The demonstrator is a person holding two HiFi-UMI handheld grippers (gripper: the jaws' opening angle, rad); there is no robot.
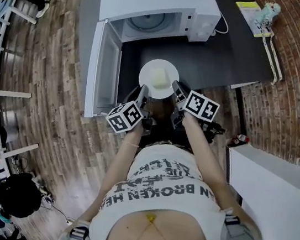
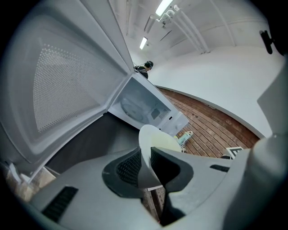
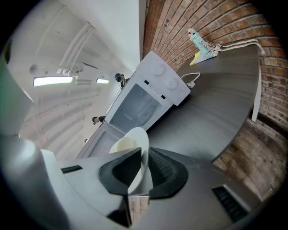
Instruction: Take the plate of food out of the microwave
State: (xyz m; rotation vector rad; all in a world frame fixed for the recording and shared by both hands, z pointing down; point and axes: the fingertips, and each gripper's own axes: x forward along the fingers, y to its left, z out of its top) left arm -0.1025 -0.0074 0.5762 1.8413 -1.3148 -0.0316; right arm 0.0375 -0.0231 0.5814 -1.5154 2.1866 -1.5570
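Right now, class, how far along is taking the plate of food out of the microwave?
Done: the microwave door stands open and the plate is out of the cavity, above the dark table. In hand: left gripper and right gripper each have jaws shut on its rim. Left: setting it down.

Workroom: brick wall [image 1: 294, 105], wood floor [image 1: 51, 107], ceiling strip lights [image 3: 53, 81].

The gripper [image 2: 146, 156] has its jaws closed on the near rim of a white plate [image 2: 153, 134], seen edge-on and carrying pale food [image 2: 170, 143]. Beyond it stands the microwave [image 2: 148, 110], its cavity open and its door [image 2: 58, 90] swung wide at the left, above a dark table [image 2: 96, 137].
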